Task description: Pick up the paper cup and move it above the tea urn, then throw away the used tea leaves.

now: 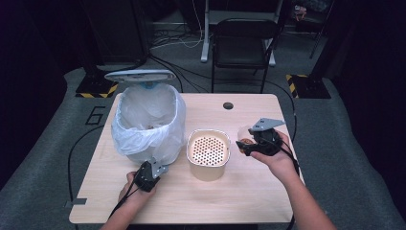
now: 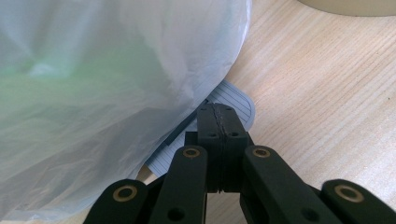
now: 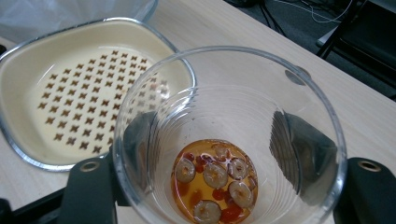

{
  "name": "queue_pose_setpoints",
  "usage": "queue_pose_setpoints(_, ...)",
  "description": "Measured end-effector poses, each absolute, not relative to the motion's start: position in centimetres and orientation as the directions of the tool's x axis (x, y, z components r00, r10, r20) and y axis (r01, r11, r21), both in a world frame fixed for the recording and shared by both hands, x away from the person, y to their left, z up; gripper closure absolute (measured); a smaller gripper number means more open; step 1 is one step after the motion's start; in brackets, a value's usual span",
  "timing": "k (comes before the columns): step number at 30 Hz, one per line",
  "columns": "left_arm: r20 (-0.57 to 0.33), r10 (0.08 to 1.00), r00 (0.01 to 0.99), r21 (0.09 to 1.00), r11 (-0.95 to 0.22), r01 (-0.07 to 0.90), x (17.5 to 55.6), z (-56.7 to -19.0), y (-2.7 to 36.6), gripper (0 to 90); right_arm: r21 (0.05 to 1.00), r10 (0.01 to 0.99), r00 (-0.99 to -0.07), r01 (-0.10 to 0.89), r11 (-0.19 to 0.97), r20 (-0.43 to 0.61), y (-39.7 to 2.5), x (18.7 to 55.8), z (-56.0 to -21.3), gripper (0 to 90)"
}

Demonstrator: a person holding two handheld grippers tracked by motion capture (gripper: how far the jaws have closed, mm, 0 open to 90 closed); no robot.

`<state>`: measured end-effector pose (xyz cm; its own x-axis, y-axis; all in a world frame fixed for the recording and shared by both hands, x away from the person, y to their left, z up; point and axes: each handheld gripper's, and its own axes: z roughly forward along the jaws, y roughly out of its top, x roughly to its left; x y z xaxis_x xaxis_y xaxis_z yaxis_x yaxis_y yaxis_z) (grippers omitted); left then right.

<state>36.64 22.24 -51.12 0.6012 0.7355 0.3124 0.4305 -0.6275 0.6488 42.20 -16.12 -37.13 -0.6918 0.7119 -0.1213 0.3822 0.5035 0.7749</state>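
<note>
While gripped, cup (image 3: 229, 140) with amber slices (image 3: 215, 186)

The white bag (image 2: 107, 93) covers most of the grey pedal (image 2: 233, 100) in the left gripper view. The cup's (image 3: 229, 140) lower rim runs off the right gripper view's bottom edge.

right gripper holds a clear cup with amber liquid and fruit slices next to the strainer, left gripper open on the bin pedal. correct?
One thing is off: the left gripper is not open. The left gripper view shows its jaws pressed together, tips over the grey ribbed pedal under the bin's bag. The rest holds: in the right gripper view the right gripper clamps the clear cup of amber liquid and fruit slices beside the strainer.
</note>
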Motion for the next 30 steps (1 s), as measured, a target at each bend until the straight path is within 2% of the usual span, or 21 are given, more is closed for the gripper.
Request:
queue_pose_setpoints(18,0.319,0.738,0.595,0.654,-0.626,0.425,36.6,-51.2,22.2,89.8,0.749,0.710,-0.678,0.367,0.552,-0.191,-14.2,47.6,-35.5,33.1)
queue_pose_setpoints(30,0.314,0.737,0.599,0.651,-0.626,0.429,36.6,-51.2,22.2,89.8,0.788,0.675,-0.698,0.268,0.554,-0.237,-13.3,50.3,-35.6,33.1)
